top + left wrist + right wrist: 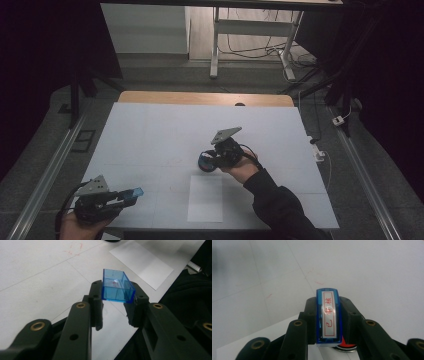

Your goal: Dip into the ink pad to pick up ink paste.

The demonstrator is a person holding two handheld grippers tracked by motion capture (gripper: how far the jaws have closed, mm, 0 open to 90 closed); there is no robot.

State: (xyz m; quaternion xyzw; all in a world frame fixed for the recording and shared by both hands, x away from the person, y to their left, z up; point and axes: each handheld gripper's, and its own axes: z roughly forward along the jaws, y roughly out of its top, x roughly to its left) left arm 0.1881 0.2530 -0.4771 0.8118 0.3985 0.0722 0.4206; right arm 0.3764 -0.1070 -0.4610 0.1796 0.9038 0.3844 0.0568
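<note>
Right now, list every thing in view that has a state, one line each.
Left gripper: shut on the blue cap.
Blue cap: off the stamp, hollow side facing the camera, held above the table.
Right gripper: shut on the blue stamp.
Blue stamp: uncapped, red-lettered face showing.
White sheet: flat on the table.

White sheet [205,198] on table [150,135]

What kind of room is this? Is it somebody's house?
Probably not a house: it looks like a lab or workshop. A white work table stands under a fixed camera, cables trail across the floor behind it, and metal rails run alongside.
</note>
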